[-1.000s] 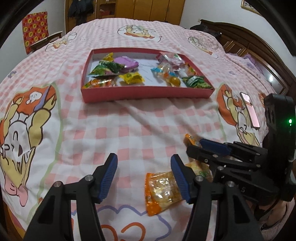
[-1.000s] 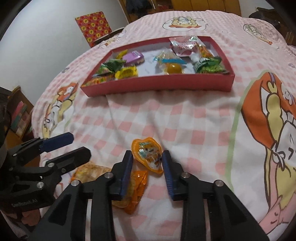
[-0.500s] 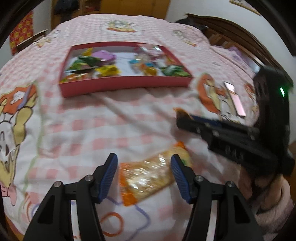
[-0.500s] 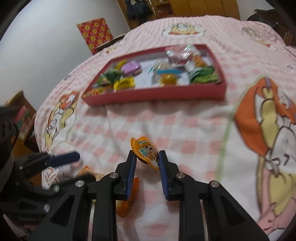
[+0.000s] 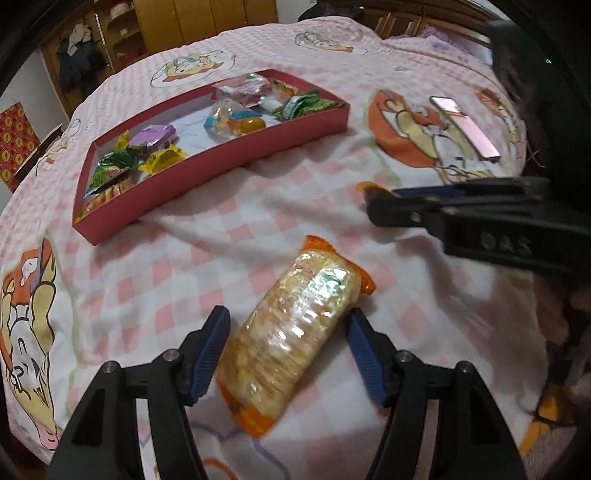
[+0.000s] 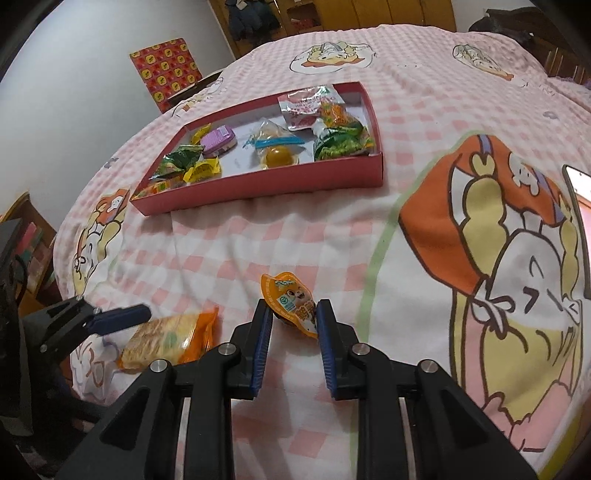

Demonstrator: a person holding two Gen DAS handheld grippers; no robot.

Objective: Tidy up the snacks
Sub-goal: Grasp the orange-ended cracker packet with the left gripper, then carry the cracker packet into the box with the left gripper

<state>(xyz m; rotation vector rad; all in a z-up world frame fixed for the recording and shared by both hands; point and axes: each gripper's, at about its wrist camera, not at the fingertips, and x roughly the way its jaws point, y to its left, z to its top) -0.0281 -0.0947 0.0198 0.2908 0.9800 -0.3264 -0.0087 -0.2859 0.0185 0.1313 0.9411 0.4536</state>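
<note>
— Two grippers over the bed, both w/ blue pads. Which one's got something?

— The right gripper [image 6: 291,321]. Its jaws are pinched tight on a small orange jelly cup [image 6: 291,302], lid printed w/ a cartoon animal. Cup pokes out past the tips, above the pink-checked bedspread [image 6: 295,229].

— And the left gripper [image 5: 286,347]?

— Spread, and its jaws have just been opening a bit wider. A long cracker pack [image 5: 291,332], clear wrap w/ orange ends, lies on the bedspread between the pads. Right pad sits v. close to the wrapper's edge, left pad has a gap; no squeeze that I can see.

— Where's the red tray [image 6: 258,184]?

— Further up the bed, well apart from both grippers. Snacks already in it: green packets [image 6: 340,144] at the right end, a pink-red pouch [image 6: 310,105] behind them, a yellow jelly w/ blue strip [image 6: 275,151] about mid, a purple case [image 6: 219,140] and small yellow + green wrappers [image 6: 192,166] toward the left end.

— Anything else lying around?

— A pink phone [image 5: 465,127] flat on the bedspread, off to the right side, on a cartoon print. Wooden wardrobe [image 5: 207,22] behind the bed.
</note>
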